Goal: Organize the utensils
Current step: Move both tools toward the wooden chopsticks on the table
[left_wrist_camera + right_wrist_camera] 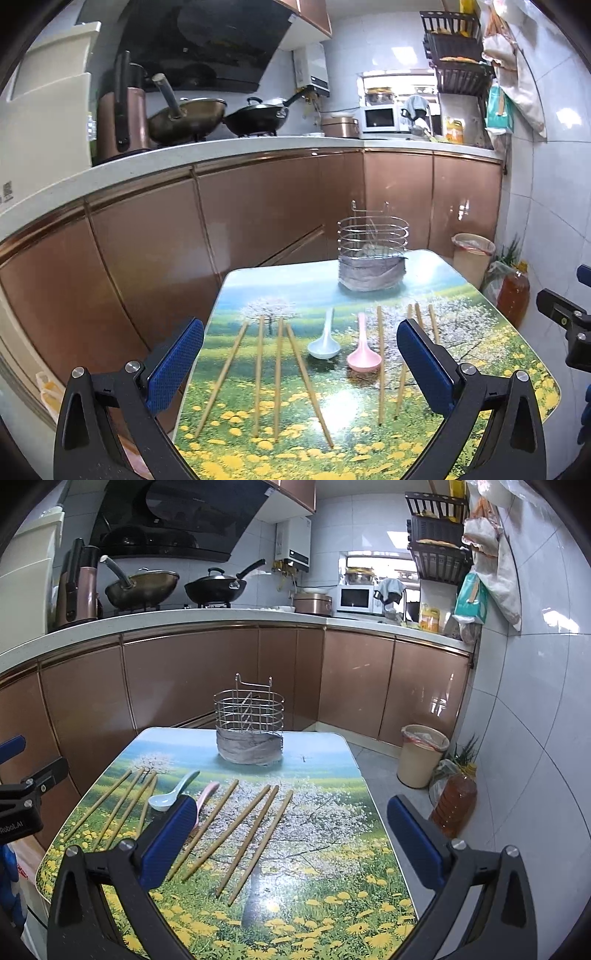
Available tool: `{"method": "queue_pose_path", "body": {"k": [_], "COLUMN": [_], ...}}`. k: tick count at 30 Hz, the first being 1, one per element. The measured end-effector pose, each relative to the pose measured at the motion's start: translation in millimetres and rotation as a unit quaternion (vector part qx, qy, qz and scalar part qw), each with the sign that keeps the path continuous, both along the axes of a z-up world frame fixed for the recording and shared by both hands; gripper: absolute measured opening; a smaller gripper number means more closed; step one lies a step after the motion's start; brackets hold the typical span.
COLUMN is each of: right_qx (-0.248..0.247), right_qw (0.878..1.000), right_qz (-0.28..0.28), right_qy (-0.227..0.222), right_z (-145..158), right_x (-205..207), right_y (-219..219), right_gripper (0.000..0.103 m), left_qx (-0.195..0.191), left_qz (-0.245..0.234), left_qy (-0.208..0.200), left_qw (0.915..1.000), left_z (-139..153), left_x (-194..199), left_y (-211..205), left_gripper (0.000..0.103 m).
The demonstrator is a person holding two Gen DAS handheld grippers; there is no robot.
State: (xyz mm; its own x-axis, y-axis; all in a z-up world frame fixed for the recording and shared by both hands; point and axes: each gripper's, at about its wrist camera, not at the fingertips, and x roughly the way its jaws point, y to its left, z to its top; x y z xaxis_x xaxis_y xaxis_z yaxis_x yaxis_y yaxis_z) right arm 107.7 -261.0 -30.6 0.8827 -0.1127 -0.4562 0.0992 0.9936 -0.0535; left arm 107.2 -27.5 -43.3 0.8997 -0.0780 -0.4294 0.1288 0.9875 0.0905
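Observation:
Several wooden chopsticks lie in a row on the flower-print table. Between them rest a pale blue spoon and a pink spoon. A wire utensil basket with grey wrap around its base stands at the table's far end. My left gripper hovers open above the near part of the row, nothing between its fingers. My right gripper is open too, over the right-hand chopsticks, and partly hides the pink spoon.
Brown kitchen cabinets with a white counter run behind and left of the table. A beige bin and an amber oil bottle stand on the floor by the tiled right wall. Woks sit on the stove.

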Motion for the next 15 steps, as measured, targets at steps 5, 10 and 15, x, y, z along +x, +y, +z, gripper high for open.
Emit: {"method": "queue_pose_path", "body": {"k": [5,10,15], "right_qx": [0.001,-0.001,-0.002], "right_qw": [1.000,1.000,0.999], "right_qz": [-0.007,-0.006,-0.006], "right_qy": [0.013,0.027,0.042], "right_z": [-6.8,-14.0,-22.5], "right_x": [7.7,14.9,21.5], "right_y": [-2.8,-1.2,0.0], "right_gripper": [0.103,0.103,0.103], "left_qx": [-0.005,-0.009,-0.014], "left_qz": [-0.006,-0.007,0.000], "left_qy": [0.009,0.019,0.032], "left_qw": [0.9999,0.9997,0.9994], "left_z": [-2.8,-5.8,-8.9], "left_x": [7.5,12.7,16.1], "left_y": [-2.1,-2.8,0.1], "left_gripper": [0.103,0.103,0.103]}}
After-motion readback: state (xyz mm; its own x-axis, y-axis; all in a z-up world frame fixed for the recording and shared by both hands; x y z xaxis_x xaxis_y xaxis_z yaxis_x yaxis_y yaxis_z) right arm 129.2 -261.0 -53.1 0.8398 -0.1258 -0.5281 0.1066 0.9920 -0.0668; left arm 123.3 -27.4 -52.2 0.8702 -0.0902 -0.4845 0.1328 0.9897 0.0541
